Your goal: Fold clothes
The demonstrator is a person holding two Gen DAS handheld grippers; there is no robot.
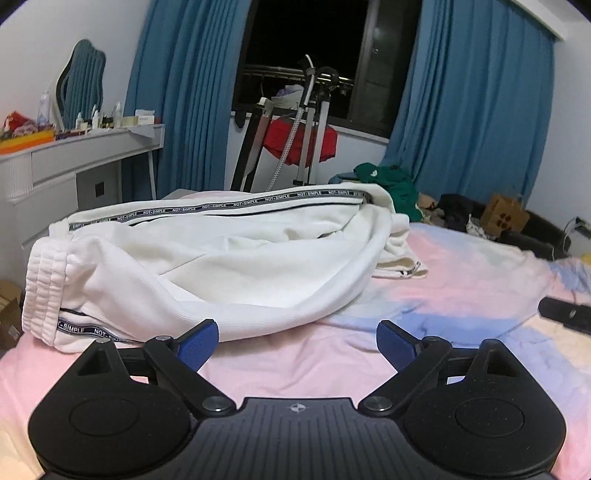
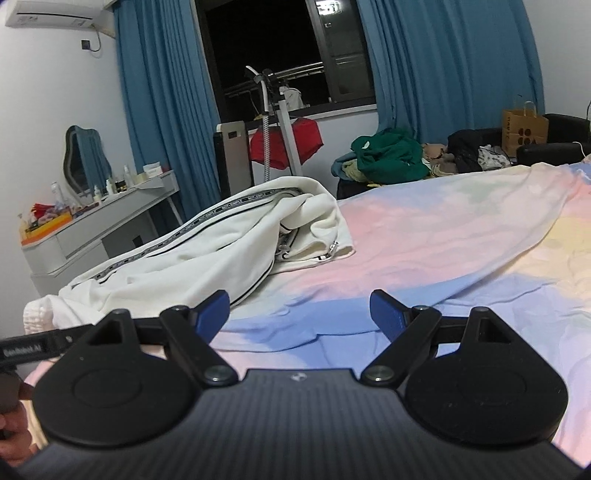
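On the pastel pink, blue and yellow bedsheet [image 1: 461, 280] lies a pair of white ribbed-knit track trousers [image 1: 207, 266], bunched and loosely folded over, at about 11 o'clock from the left gripper [image 1: 297, 341] and 10 o'clock from the right gripper [image 2: 297, 314]. Black side tape [image 1: 207, 208] along the leg seam reads "NOT-SIMPLE" repeated in white; same tape shows near the gathered elastic waistband [image 1: 44, 291] at left. Fabric soft, thick, rounded folds; a hem end [image 1: 400, 267] sticks out at the far side, cream inside

Left gripper: black plastic linkage, blue pads [image 1: 199, 341], jaws wide apart, nothing between them, left pad just beside the trouser edge, whether touching cannot be told. Right gripper: same build, jaws spread wide, holding nothing, only sheet between the pads [image 2: 212, 314], left pad near trouser fabric

Right view, 9 o'clock: a black bar [image 2: 33, 345] of the other gripper with partly readable white lettering ending "AI"; hand [image 2: 14, 424] at lower left edge

Background: brown paper bag [image 2: 524, 127] with dark dots and unreadable print at 1 o'clock, green crumpled garment [image 2: 388, 155], red cloth [image 2: 286, 142] on a metal rack, blue pleated curtains [image 2: 159, 110], grey dressing table [image 2: 103, 229] with bottles, wavy-framed mirror [image 2: 86, 158], white air conditioner [image 2: 55, 14]
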